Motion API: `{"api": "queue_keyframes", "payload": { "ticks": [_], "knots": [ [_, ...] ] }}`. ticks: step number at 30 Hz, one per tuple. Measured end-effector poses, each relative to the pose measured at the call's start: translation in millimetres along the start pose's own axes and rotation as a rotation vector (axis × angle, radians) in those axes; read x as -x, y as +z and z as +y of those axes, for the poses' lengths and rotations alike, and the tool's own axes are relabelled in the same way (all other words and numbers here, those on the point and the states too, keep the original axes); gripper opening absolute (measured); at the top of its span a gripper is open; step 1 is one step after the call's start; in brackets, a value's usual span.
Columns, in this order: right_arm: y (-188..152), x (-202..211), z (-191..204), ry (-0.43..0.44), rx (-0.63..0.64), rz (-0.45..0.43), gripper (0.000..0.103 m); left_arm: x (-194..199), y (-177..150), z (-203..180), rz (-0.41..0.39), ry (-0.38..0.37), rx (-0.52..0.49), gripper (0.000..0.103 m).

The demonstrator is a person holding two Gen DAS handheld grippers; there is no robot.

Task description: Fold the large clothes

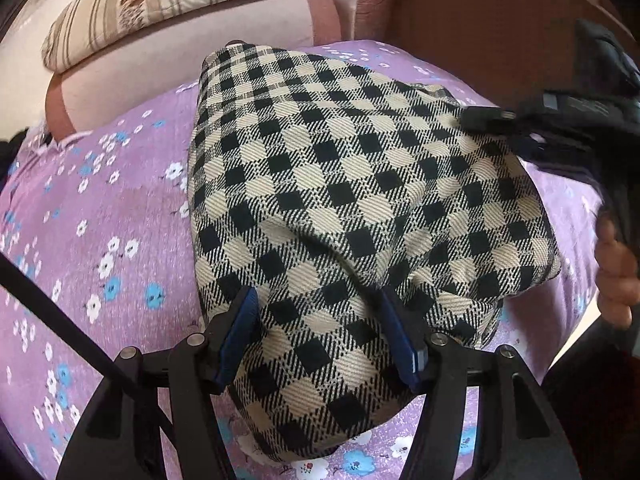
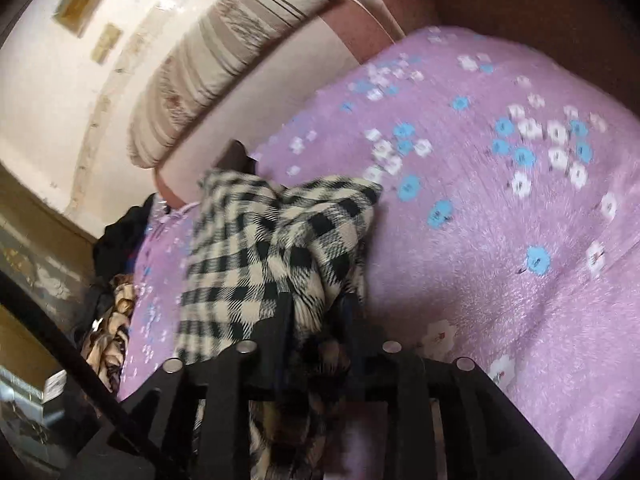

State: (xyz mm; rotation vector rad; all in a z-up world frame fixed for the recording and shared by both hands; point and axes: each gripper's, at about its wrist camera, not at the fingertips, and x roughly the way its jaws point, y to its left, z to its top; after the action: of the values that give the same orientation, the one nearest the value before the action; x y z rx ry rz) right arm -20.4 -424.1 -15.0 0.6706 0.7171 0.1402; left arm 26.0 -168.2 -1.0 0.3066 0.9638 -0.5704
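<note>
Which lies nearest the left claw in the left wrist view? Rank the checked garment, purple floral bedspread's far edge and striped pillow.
1. Black-and-cream checked garment: between the left claw's fingers.
2. Purple floral bedspread's far edge: beyond the garment.
3. Beige striped pillow: farthest, upper left.

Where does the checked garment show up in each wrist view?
Left wrist: the checked garment fills the centre, running down between the left gripper's fingers.
Right wrist: left of centre, bunched, reaching into the right gripper.
Shared landmark: the striped pillow, upper left.
</note>
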Motion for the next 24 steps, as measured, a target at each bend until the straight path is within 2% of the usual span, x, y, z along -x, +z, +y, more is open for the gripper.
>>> {"api": "queue_keyframes", "payload": {
  "ticks": [1, 2, 3, 5, 6, 7, 8, 9, 11, 14, 17, 20, 24],
  "knots": [
    [-1.4, 6.2, 5.1, -0.006, 0.023, -0.003, 0.057, 2.4, 0.5, 3.2, 0.002, -0.005, 0.012, 0.061],
    [-6.0, 12.3, 10.6, -0.004, 0.048, -0.001, 0.062, 5.0, -0.1, 4.0, 0.003, -0.009, 0.017, 0.061],
    [-12.8, 15.7, 14.2, 0.008, 0.066, 0.009, 0.065, 10.0, -1.1, 6.6, 0.002, -0.016, 0.025, 0.061],
    [-26.7, 18.2, 19.7, 0.027, 0.088, 0.038, 0.065, 18.2, -3.7, 8.1, -0.005, -0.015, 0.028, 0.061],
    [-36.3, 17.1, 23.6, 0.036, 0.106, 0.062, 0.064, 23.9, -5.2, 9.5, -0.011, -0.017, 0.030, 0.061],
    [-43.0, 14.0, 26.8, 0.048, 0.124, 0.089, 0.037, 30.5, -7.0, 10.9, -0.021, -0.024, 0.033, 0.061],
    [-48.5, 8.9, 29.5, 0.067, 0.141, 0.122, 0.015, 34.4, -6.5, 12.0, -0.028, -0.027, 0.036, 0.061],
    [-55.4, 4.3, 31.0, 0.075, 0.155, 0.169, 0.009, 41.0, -7.9, 13.3, -0.041, -0.028, 0.044, 0.061],
    [-62.2, 2.9, 27.2, 0.050, 0.163, 0.194, 0.008, 52.1, -8.2, 16.0, -0.066, -0.034, 0.061, 0.061],
    [-69.6, 1.2, 5.8, 0.019, 0.086, 0.221, 0.008, 54.5, -6.5, 20.4, -0.087, -0.019, 0.069, 0.061],
    [-67.6, 2.9, -5.6, 0.050, 0.011, 0.217, 0.008, 53.1, -13.0, 23.0, -0.094, -0.049, 0.060, 0.061],
    [-62.7, 7.5, -8.2, 0.100, -0.024, 0.189, 0.008, 59.9, -29.1, 10.4, -0.126, -0.049, -0.027, 0.069],
    [-55.4, 10.9, -7.7, 0.131, -0.042, 0.154, 0.008, 61.2, -46.4, -7.2, -0.133, -0.009, -0.152, 0.071]
  ]
}}
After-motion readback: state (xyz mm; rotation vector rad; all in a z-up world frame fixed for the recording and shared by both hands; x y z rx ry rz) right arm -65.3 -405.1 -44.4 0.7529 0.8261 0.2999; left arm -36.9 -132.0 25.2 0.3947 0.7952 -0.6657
